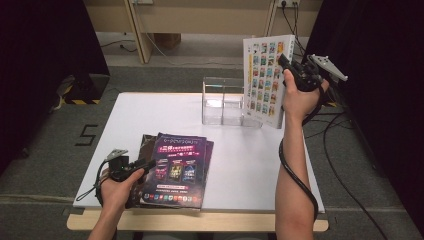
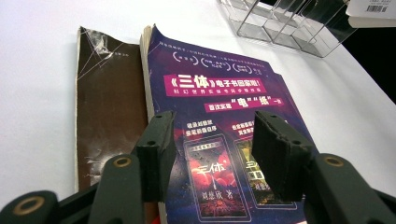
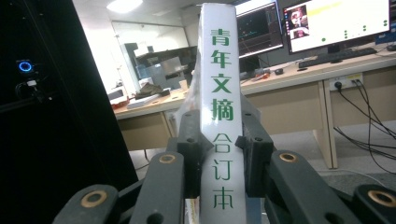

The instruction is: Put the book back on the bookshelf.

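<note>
1. High view: a white book (image 1: 264,80) is held upright in the air by the right gripper (image 1: 290,67), just above the right end of a clear rack (image 1: 225,102) that stands on the white surface (image 1: 250,160).
2. In the right gripper view, the jaws are seen pressed on both sides of the book's spine (image 3: 220,116), so the book is squeezed there. It is a tall book and it is held by a thin edge. It could tip or slide out if the squeeze is made weaker too soon.
3. The rack is light and see-through. It could be bumped and pushed away, or knocked over, if the book is brought down a little crooked or on top of a wall of the rack.
4. The left gripper (image 2: 212,154) is kept low over a purple book (image 2: 219,121), with its jaws wide apart and nothing between them. The purple book lies on a brown book (image 2: 107,107) near the front of the surface.
5. The pile could be pushed off the front edge if the left gripper is shoved forward or sideways carelessly.
</note>
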